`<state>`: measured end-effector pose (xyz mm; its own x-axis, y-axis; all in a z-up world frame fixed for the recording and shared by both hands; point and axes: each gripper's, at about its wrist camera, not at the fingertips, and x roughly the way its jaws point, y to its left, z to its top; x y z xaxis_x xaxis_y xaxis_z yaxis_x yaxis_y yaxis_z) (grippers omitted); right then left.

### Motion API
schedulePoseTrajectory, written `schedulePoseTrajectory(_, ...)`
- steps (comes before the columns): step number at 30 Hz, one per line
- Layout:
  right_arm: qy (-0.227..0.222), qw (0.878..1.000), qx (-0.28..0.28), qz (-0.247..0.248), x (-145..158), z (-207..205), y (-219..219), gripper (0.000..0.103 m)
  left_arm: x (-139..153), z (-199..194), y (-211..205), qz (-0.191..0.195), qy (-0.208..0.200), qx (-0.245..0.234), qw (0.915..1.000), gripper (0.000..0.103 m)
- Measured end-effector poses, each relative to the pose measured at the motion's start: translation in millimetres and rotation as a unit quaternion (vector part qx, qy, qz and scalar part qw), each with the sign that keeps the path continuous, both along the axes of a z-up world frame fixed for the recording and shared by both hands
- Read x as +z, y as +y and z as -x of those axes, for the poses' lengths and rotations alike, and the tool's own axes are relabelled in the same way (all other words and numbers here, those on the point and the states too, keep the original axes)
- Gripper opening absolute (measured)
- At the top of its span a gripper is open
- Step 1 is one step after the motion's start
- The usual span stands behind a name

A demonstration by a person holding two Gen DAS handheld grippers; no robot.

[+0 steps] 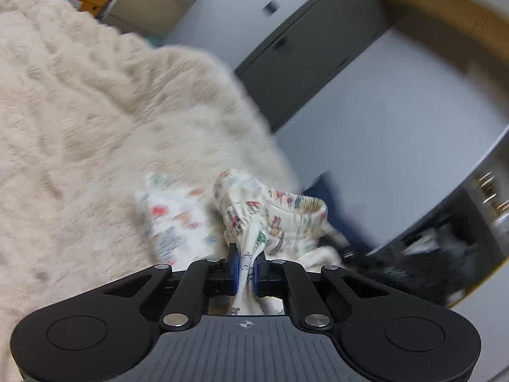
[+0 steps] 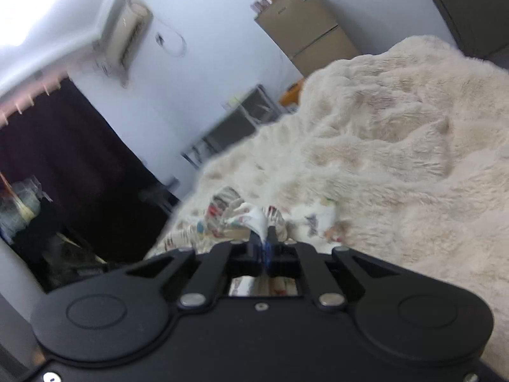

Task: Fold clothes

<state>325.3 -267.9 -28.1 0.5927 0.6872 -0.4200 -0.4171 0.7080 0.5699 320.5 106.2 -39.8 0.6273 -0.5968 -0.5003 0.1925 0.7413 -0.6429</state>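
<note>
The cream fluffy blanket point(image 1: 79, 127) fills the left half of the left wrist view and the right half of the right wrist view point(image 2: 397, 143). The printed garment point(image 1: 273, 213), white with small coloured motifs and a gathered elastic edge, lies bunched on this blanket at lower centre of both views point(image 2: 229, 213).

Left gripper point(image 1: 245, 254): jaws pressed nearly together, pinching a twisted fold of the printed garment. The cloth passes between the blue pads and shows again in the opening behind them.

Right gripper point(image 2: 261, 242): jaws pressed nearly together, pinching a thin white fold of the same garment at lower centre of the frame.

Background, right wrist view: a dark curtain point(image 2: 73, 165) at left, a tan refrigerator point(image 2: 308, 31) at upper centre, and a wall air conditioner point(image 2: 130, 31) at upper left. Left wrist view: a grey cabinet point(image 1: 311, 54) at upper centre.

Writing: a small mark sits on the refrigerator door, too blurred to read. Papers on top of the refrigerator are likewise illegible.
</note>
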Motion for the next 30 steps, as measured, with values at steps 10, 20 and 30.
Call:
schedulePoseTrajectory(10, -0.098, 0.984, 0.044, 0.144, 58.6, 105.7, -53.4, 0.062, 78.7, 140.5, -17.5, -0.285, -0.170, -0.046, 0.9422, 0.077)
schedulePoseTrajectory(20, -0.223, 0.922, 0.160, 0.272, 70.3, 297.4, -66.4, 0.070, 52.7, 348.7, -62.1, -0.335, -0.312, -0.252, 0.8526, 0.081)
schedulePoseTrajectory(30, -0.292, 0.829, 0.252, 0.405, 29.2, 339.9, -6.5, 0.075, 5.8, 346.9, -95.7, -0.436, -0.310, -0.199, 0.8209, 0.083)
